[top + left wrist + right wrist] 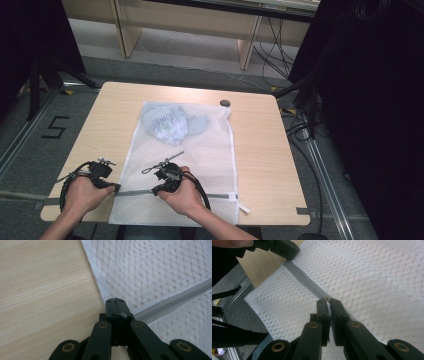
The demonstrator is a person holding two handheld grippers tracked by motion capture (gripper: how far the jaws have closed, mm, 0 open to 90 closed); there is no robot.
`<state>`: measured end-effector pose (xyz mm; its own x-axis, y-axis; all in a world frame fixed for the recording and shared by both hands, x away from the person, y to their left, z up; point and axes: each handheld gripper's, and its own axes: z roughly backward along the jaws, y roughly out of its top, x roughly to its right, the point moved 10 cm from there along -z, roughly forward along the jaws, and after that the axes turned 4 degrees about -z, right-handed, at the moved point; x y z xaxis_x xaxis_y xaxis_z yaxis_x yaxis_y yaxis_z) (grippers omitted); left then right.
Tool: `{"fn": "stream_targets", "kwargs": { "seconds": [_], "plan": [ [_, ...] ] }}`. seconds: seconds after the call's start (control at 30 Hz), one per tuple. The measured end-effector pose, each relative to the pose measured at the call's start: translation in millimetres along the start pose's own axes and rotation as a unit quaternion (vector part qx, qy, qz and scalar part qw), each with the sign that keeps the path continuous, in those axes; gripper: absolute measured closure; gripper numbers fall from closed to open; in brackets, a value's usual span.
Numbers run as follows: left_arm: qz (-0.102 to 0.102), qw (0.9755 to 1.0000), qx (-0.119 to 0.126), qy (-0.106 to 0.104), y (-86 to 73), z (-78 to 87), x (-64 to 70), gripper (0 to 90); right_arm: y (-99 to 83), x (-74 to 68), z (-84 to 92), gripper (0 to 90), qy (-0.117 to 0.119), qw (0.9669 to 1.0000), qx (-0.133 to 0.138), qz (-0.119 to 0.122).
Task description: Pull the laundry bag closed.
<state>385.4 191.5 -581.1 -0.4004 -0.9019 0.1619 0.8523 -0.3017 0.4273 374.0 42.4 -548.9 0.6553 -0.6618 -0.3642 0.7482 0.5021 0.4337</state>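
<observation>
1. A white mesh laundry bag (185, 165) lies flat on your light wooden tabletop (260, 150), running from near the far edge to the near edge, where its bottom hangs slightly over.
2. Inside the bag, at its far end, sits a crumpled pale blue garment (172, 124), seen through the mesh.
3. A grey zipper (137, 192) runs across the bag close to the near edge of the tabletop, roughly parallel to that edge.
4. Your left gripper (116, 187) sits at the bag's left edge, where the zipper ends. In the left gripper view its jaws are pressed together on the end of the zipper (172, 301), with a bit of white fabric caught between them.
5. Your right gripper (156, 190) rests farther along the zipper, over the bag, just beside the left one. In the right gripper view its jaws are nearly together, pinching something small on the zipper line (304, 281); it looks like the zipper pull, but it is too small to be sure.
6. Your left hand (82, 194) and right hand (186, 196) come in over the near edge, each wrapped around its gripper.
7. A small dark round object (225, 103) lies near the far edge of the tabletop, just beyond the bag's far right corner.
8. A white tab (243, 207) sticks out from the bag's right side near the near edge.
</observation>
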Motion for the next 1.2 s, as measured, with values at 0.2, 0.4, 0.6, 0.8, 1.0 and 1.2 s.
{"fn": "stream_targets", "kwargs": {
  "seconds": [0.2,0.4,0.6,0.8,1.0,1.2],
  "plan": [
    [-0.009,0.9999,-0.009,-0.004,-1.5,1.5,-0.6,90.0,-1.0,2.3,1.7,87.1,-0.004,1.0,0.0,0.001],
    [-0.009,0.9999,-0.009,-0.005,-1.6,1.6,-0.7,90.0,-2.0,3.1,2.7,87.1,0.0,1.0,0.0,-0.004],
    [0.001,1.0,0.0,0.0,0.0,0.0,0.1,90.0,-4.0,4.7,4.4,87.1,-0.003,1.0,-0.001,0.0],
    [0.0,1.0,-0.001,-0.001,0.0,0.1,0.0,90.0,-6.8,5.7,5.6,87.1,-0.003,1.0,-0.002,-0.005],
    [-0.004,1.0,-0.005,-0.006,-0.2,0.4,0.6,90.0,-9.5,9.5,10.5,87.1,-0.01,0.9999,-0.008,0.003],
    [-0.003,1.0,-0.005,-0.004,0.0,0.5,0.5,90.0,-10.6,12.6,15.3,87.1,-0.014,0.9999,-0.008,0.001]
  ]
}}
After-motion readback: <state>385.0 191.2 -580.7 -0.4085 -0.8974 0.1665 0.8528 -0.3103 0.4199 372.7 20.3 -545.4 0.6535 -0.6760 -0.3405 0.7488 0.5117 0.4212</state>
